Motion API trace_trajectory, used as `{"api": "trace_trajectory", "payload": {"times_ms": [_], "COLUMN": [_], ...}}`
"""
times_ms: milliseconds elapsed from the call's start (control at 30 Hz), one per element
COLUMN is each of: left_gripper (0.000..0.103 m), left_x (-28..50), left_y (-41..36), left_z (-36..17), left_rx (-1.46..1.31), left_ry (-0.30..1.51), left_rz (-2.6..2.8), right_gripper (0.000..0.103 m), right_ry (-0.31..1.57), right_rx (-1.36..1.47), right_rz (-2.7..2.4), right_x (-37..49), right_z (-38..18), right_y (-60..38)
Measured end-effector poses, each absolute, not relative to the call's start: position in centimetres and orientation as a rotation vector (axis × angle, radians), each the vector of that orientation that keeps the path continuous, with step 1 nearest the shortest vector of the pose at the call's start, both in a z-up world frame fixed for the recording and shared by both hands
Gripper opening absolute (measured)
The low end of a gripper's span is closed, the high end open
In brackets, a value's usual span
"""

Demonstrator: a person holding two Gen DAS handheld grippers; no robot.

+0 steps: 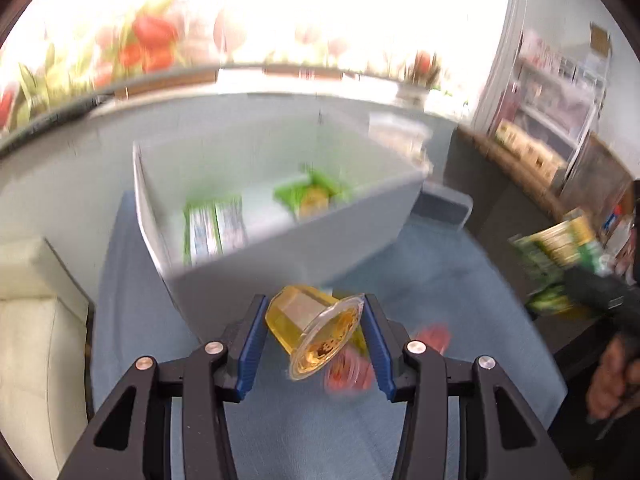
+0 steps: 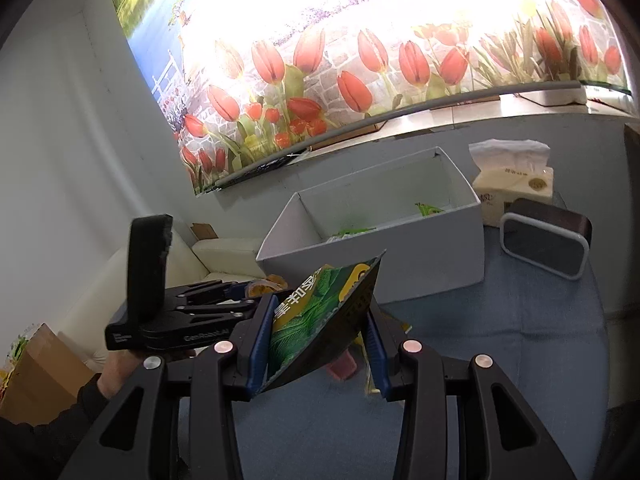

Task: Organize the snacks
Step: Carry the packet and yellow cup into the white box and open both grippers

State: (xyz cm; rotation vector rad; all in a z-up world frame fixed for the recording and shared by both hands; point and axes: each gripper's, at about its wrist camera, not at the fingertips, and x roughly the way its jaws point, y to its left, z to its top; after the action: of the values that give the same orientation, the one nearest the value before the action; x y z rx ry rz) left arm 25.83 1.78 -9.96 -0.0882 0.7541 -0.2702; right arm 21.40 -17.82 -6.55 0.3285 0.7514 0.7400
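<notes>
Left tool [image 1: 316, 332] clamped on yellow jelly cup [image 1: 316, 330], held tilted above blue counter [image 1: 440, 276], just near of white box [image 1: 280, 240]. Rigid thin plastic, light, slick: best pinched across the body (foil lid likely fragile). Right tool [image 2: 320, 332] closed on green snack pouch [image 2: 320, 316], raised near the box; soft, crinkly, light, best gripped along the edge seam.

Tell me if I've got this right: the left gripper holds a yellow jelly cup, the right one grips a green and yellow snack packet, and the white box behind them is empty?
Not quite. The white rectangular cardboard box is not empty: the left wrist view shows green snack packets inside. The rest holds: the left gripper clamps the yellow plastic jelly cup, and the right gripper grips the green and yellow foil snack packet.
</notes>
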Motion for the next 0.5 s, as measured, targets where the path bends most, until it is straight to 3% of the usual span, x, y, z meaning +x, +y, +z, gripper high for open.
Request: {"api": "trace_trajectory", "payload": {"times_ms": [200, 500], "left_gripper": [0.051, 0.051], "left_x": [29.1, 34.8], "left_y": [4.5, 6.9], "left_z": [-4.5, -3.9], "left_rx": [-0.122, -0.137], "left_ry": [0.679, 0.703], "left_rz": [-0.243, -0.195], "right_gripper": [0.045, 0.045], "right_ry": [0.713, 0.788], "right_rx": [0.244, 0.163], "right_rz": [0.733, 0.657], "right_x": [27.5, 36.3], "right_z": [-3.5, -5.3], "right_y": [-14.4, -10.3]}}
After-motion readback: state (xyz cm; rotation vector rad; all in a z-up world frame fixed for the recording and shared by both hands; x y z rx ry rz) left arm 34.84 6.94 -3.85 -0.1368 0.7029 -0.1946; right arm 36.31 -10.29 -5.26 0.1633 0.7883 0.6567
